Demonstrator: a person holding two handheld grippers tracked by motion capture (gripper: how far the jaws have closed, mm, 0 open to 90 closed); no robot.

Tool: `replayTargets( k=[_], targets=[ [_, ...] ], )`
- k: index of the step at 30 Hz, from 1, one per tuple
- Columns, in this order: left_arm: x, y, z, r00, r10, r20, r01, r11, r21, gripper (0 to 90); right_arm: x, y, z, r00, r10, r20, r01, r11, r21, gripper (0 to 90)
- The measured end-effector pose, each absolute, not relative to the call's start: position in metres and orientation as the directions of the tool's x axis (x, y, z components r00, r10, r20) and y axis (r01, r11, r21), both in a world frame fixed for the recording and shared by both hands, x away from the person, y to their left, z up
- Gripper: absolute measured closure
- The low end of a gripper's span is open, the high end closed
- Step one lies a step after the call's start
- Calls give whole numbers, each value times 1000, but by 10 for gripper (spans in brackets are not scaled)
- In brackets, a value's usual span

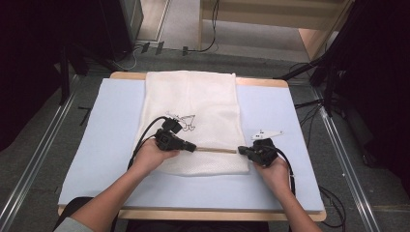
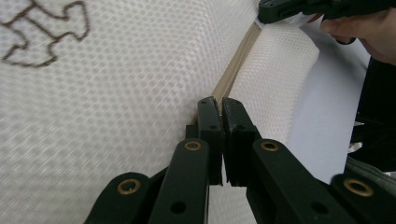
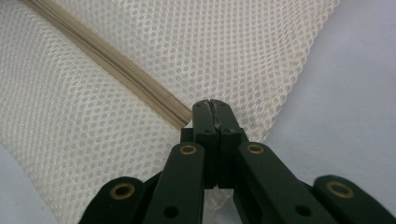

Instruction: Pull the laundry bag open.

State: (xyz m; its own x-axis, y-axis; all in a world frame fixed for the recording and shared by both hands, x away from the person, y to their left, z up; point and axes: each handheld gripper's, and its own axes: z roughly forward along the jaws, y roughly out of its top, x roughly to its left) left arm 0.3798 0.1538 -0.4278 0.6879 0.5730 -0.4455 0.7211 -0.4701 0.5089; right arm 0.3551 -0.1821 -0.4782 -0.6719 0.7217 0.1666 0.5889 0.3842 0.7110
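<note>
Lying flat on the blue mat (image 1: 111, 125), the mesh laundry bag (image 1: 193, 101) has its zipper (image 1: 216, 150) stretched taut: left gripper (image 1: 192, 146) pinches one end, right gripper (image 1: 242, 151) clamps the other, probably steadying it for sliding.

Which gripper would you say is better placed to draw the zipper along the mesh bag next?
Probably the left. The left gripper is shut at one end of the tan zipper, likely on its pull, while the right gripper pins the mesh bag at the other end, near its edge.
</note>
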Motion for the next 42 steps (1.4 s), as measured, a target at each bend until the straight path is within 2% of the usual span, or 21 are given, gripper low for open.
replayTargets(
  k=[6,25,32,42],
  targets=[
    [377,183,-425,661,588,-466,744,-434,508,887,355,-183,-479,-681,714,165,578,386,719,900],
    [367,231,-424,607,625,-491,784,-367,501,887,356,-183,-479,-676,716,174,588,383,712,900],
    [361,249,-422,610,642,-464,776,-364,515,886,356,-184,-478,-679,713,176,590,387,709,900],
    [357,278,-420,551,679,-485,808,-291,512,886,358,-184,-478,-691,702,173,580,395,712,900]
  ],
)
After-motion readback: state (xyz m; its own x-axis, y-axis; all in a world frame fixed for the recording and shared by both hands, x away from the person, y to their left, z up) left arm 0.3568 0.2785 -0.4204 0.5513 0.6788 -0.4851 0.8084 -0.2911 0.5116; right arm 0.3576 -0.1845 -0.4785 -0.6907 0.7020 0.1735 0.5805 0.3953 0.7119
